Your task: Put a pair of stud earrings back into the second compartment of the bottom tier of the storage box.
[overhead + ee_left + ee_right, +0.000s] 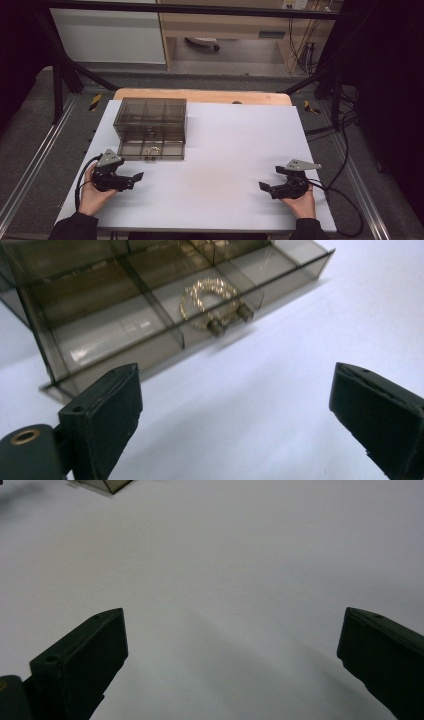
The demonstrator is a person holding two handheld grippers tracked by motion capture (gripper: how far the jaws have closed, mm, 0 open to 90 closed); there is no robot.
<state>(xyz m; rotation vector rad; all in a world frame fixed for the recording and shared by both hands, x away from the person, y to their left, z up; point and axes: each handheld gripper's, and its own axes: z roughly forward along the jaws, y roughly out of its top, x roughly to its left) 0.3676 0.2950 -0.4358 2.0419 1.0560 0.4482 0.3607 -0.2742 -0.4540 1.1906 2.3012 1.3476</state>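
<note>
A smoky clear organizer box (150, 117) stands at the back left of the white board (235, 145). Its lower drawer (131, 148) is pulled out toward me. In the drawer's middle compartment lies a gold beaded bracelet (153, 150) (207, 294), just behind the drawer's two-post handle (229, 320). My left gripper (134, 179) (235, 385) is open in front of the drawer, apart from it, with only bare board between its jaws. At the right front, my right gripper (270, 178) (232, 625) is also open over bare board and holds nothing.
A wooden tabletop edge (200, 95) shows behind the white board. Black frame bars (60, 75) and cables (345, 200) run along both sides. The box's corner (107, 485) shows far off in the right gripper view.
</note>
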